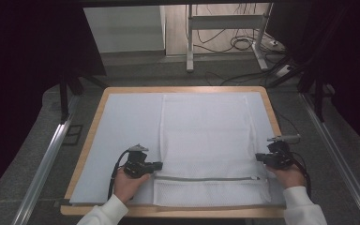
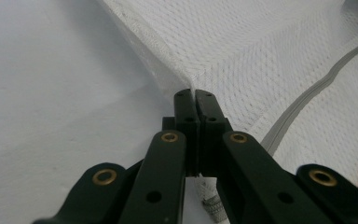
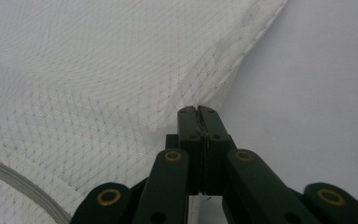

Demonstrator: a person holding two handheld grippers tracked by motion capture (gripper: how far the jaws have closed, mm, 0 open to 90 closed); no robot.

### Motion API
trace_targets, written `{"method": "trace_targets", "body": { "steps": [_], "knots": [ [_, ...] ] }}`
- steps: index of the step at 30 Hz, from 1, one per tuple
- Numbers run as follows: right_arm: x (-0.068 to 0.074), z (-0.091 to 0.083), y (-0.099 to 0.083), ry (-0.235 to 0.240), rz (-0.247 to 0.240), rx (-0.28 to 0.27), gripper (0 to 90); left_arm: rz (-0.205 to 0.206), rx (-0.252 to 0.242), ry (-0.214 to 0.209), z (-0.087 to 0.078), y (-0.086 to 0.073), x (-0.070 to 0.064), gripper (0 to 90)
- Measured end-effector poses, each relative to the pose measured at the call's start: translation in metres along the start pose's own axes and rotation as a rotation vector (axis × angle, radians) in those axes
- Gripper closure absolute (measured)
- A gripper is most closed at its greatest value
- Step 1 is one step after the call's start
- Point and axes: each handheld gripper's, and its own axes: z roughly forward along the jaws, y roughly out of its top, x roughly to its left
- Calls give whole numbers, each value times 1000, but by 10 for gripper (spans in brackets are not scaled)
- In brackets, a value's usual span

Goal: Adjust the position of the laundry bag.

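Observation:
A white mesh laundry bag [image 1: 206,140] lies flat on the pale mat, its grey zipper [image 1: 206,178] running across near the front edge. My left gripper [image 1: 158,165] is shut on the bag's left edge just above the zipper; in the left gripper view the jaws pinch the mesh bag [image 2: 261,51] at my left gripper's tip [image 2: 195,93], with the zipper [image 2: 307,102] to the right. My right gripper [image 1: 258,158] is shut on the bag's right edge. The right gripper view has the mesh bag [image 3: 98,79] clamped at my right gripper's tip [image 3: 198,109].
A pale blue-white mat [image 1: 122,126] covers a wooden table [image 1: 86,145]. Metal rails [image 1: 47,159] run along both sides on the floor. A desk frame and cables [image 1: 243,44] stand beyond the far edge.

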Motion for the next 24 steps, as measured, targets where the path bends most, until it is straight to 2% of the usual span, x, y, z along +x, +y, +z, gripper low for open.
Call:
{"method": "trace_targets", "body": {
  "steps": [14, 24],
  "knots": [
    [9, 5, 6, 4, -12, -16, 881, -6, -4, 13, -7, -1, 7, 900],
    [18, 11, 14, 2, -26, -27, 881, -26, -11, 29, -14, -2, 18, 900]
  ]
}}
